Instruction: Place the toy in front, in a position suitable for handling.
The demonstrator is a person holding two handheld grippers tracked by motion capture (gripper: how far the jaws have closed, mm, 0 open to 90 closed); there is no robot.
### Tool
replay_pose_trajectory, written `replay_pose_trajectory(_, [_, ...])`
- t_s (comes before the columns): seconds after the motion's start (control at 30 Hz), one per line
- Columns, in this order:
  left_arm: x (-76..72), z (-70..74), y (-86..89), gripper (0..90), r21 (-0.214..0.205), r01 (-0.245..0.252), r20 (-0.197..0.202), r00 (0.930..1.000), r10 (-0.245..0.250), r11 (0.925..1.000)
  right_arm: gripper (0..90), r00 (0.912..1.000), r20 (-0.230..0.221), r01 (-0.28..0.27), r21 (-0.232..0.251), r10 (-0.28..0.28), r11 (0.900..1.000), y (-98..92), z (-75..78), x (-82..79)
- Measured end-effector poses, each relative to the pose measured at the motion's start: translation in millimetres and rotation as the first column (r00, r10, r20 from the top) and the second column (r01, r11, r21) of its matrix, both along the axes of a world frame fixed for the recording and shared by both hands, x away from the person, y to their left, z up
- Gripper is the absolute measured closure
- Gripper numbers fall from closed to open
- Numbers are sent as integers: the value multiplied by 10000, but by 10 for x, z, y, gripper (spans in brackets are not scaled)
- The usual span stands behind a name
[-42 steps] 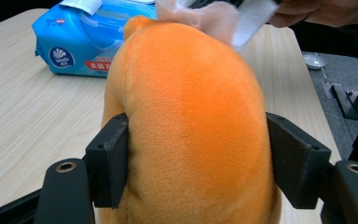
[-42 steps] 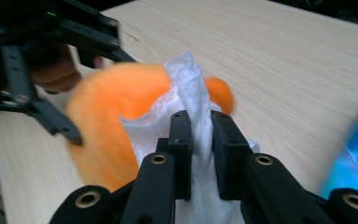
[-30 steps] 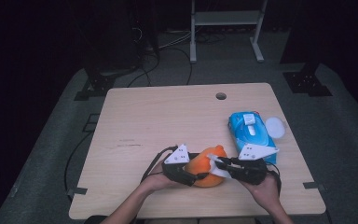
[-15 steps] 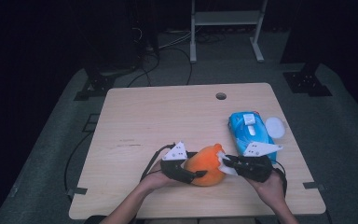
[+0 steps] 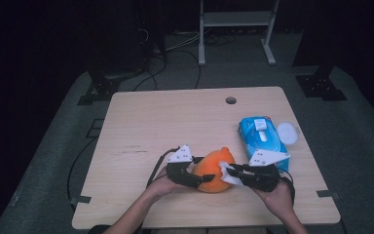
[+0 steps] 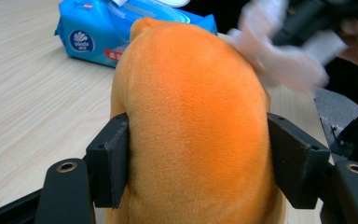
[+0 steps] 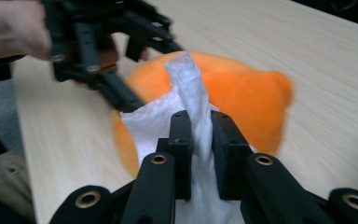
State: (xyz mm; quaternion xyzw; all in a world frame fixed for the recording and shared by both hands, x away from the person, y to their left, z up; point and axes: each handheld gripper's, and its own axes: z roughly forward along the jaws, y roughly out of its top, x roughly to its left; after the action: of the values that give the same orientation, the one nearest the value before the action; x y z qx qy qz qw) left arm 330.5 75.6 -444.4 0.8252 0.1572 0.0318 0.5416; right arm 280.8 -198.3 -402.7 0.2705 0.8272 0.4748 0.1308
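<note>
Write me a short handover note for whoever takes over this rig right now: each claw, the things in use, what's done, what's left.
Left claw: shut on the orange plush toy, jaws pressing its sides, at the near table edge.
Right claw: shut on a white wipe, which lies against the toy.
Blue wipes pack: on the table behind the right claw, lid open.
Done: wipe drawn, toy held.
Left: probably finishing the wipe-down, then setting the toy and wipe down.
</note>
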Motion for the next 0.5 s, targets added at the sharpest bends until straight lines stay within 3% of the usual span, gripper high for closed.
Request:
replay_pose_trajectory(0.1, [-38,12,-28,300,197,147,407,9991,-155,9997,782,9985,-70,535,96,-534,9985,-104,-9,47])
replay_pose_trajectory(0.2, [-97,32,-78,300,486,378,951,9946,-423,9981,782,9976,-199,675,286,-669,9973,-162,-12,67])
replay_pose_trajectory(0.37, [-235,61,-194,299,1114,828,1990,9745,-1038,9903,782,9980,229,573,523,-585,9970,-109,85,24])
replay_pose_trajectory(0.5, [-283,69,-228,299,1382,1018,2346,9630,-1324,9852,782,9971,331,667,651,-690,9956,-105,95,26])
